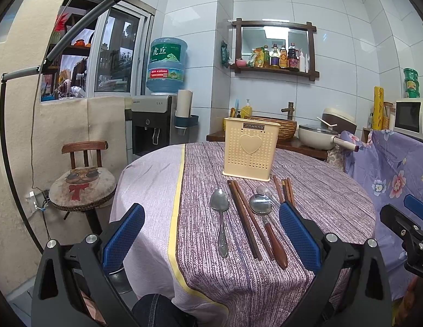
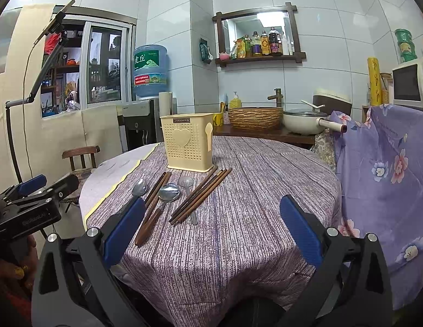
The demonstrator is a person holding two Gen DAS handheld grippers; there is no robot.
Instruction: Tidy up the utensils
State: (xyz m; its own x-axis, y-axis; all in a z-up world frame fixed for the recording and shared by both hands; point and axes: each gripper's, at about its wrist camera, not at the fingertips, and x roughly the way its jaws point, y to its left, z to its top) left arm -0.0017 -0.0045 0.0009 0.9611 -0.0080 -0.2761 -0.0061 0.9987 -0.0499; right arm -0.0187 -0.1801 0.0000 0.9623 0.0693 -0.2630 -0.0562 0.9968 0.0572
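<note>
Left gripper (image 1: 211, 234) hanging wide open, gripping nothing, over table edge (image 1: 334, 190). Spoons (image 1: 221, 215) and chopsticks (image 1: 245, 218) lying flat before cream holder (image 1: 251, 150) (upright, mid-table). Right gripper (image 2: 212, 231) also gaping wide, holding nothing.

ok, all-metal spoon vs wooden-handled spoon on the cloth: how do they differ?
The all-metal spoon is steel from bowl to handle; the wooden-handled spoon has a brown wood grip. The all-metal spoon lies left of the near chopstick pair, the wooden-handled spoon right of it. Its handle reaches nearer the table edge. Both lie flat, bowls toward the cream holder, untouched.
</note>
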